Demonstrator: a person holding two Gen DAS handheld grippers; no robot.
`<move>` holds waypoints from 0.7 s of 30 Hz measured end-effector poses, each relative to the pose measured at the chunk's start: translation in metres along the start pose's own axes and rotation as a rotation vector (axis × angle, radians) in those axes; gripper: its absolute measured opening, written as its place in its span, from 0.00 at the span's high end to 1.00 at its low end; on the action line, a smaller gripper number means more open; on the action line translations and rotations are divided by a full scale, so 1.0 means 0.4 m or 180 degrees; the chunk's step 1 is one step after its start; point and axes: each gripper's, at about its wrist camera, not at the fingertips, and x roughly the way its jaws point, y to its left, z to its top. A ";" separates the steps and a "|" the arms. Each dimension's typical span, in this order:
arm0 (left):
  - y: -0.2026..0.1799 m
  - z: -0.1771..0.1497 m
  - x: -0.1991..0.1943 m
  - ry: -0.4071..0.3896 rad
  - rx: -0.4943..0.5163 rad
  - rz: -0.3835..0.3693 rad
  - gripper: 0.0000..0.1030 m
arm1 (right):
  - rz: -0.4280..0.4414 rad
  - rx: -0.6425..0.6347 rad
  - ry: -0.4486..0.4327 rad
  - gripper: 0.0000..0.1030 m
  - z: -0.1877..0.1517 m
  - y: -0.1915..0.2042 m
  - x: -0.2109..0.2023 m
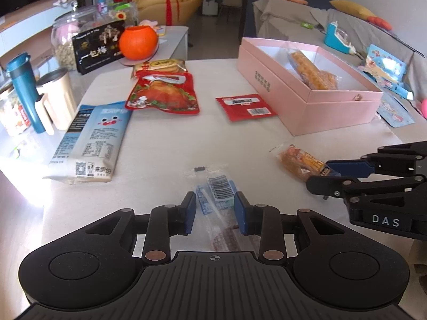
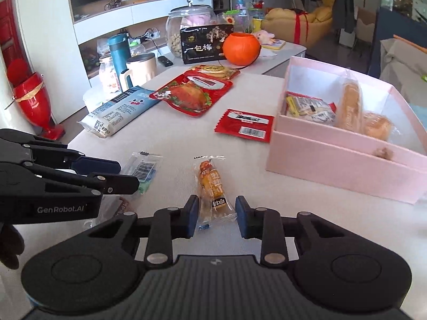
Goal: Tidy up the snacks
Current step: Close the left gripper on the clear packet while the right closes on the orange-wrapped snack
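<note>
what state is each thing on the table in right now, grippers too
pink cardboard box: lid off, partly filled with snacks
clear glass jar: lid on
orange pumpkin-shaped pot: open top
teal bottle: capped
orange snack packet: sealed, flat on table, between right gripper pads
clear barcode packet: sealed, between left gripper pads
red flat packet: sealed, lying flat

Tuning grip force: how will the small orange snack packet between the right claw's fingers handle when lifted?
The orange snack packet is thin clear film with crimped ends, so it will probably flop and crinkle. It looks small and light. Glossy film may slip, so the right claw should probably close on the filled middle, not the flat end seal.
</note>
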 end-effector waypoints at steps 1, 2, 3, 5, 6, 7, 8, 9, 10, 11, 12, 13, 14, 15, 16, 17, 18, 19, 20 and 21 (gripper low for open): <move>-0.004 0.000 0.000 -0.0017 -0.0006 -0.0026 0.66 | -0.0038 0.0051 -0.0002 0.71 -0.010 -0.013 -0.013; -0.008 -0.002 -0.002 -0.0031 -0.0016 -0.0042 0.66 | -0.0070 0.0080 -0.0005 0.71 -0.019 -0.021 -0.024; -0.011 -0.004 -0.007 -0.0033 -0.0022 -0.0050 0.66 | -0.0094 0.0102 -0.0007 0.71 -0.028 -0.028 -0.034; -0.018 -0.012 -0.021 -0.0017 0.0015 -0.0022 0.66 | -0.0124 0.0125 -0.0007 0.71 -0.047 -0.038 -0.050; -0.023 -0.020 -0.031 -0.0010 0.0057 0.0016 0.66 | -0.0139 0.0118 -0.0002 0.70 -0.055 -0.039 -0.053; -0.027 -0.028 -0.040 -0.0008 0.0086 0.0050 0.66 | -0.0153 0.0105 0.0005 0.70 -0.063 -0.039 -0.052; -0.030 -0.035 -0.048 0.0000 0.0101 0.0067 0.66 | -0.0160 0.0095 -0.0009 0.69 -0.070 -0.037 -0.051; -0.033 -0.043 -0.056 0.0017 0.0123 0.0069 0.66 | -0.0177 0.0083 -0.0048 0.68 -0.076 -0.035 -0.051; -0.038 -0.050 -0.064 0.0031 0.0153 0.0065 0.66 | -0.0198 0.0062 -0.0081 0.67 -0.080 -0.028 -0.051; -0.043 -0.055 -0.069 0.0041 0.0188 0.0070 0.66 | -0.0208 0.0041 -0.0103 0.64 -0.083 -0.023 -0.050; -0.047 -0.059 -0.074 0.0048 0.0227 0.0088 0.66 | -0.0209 0.0015 -0.0130 0.58 -0.086 -0.017 -0.049; -0.051 -0.061 -0.081 0.0054 0.0255 0.0107 0.66 | -0.0210 -0.0009 -0.0159 0.56 -0.090 -0.012 -0.048; -0.052 -0.061 -0.088 0.0055 0.0251 0.0102 0.66 | -0.0226 -0.0036 -0.0192 0.54 -0.094 -0.008 -0.047; -0.049 -0.060 -0.104 0.0025 0.0212 0.0058 0.66 | -0.0250 -0.0065 -0.0227 0.52 -0.099 -0.004 -0.047; -0.045 -0.059 -0.122 -0.0020 0.0162 -0.0001 0.66 | -0.0271 -0.0080 -0.0262 0.51 -0.105 -0.003 -0.049; -0.043 -0.058 -0.142 -0.0050 0.0138 -0.0049 0.66 | -0.0260 -0.0053 -0.0271 0.49 -0.107 -0.008 -0.050; -0.047 -0.058 -0.160 -0.0056 0.0166 -0.0058 0.66 | -0.0224 -0.0009 -0.0272 0.48 -0.107 -0.015 -0.051; -0.052 -0.061 -0.170 -0.0049 0.0213 -0.0041 0.66 | -0.0172 0.0039 -0.0279 0.47 -0.105 -0.023 -0.052; -0.062 -0.066 -0.174 -0.0013 0.0274 -0.0024 0.66 | -0.0135 0.0072 -0.0286 0.46 -0.105 -0.029 -0.052; -0.071 -0.072 -0.172 0.0039 0.0315 -0.0032 0.66 | -0.0114 0.0088 -0.0291 0.44 -0.105 -0.032 -0.052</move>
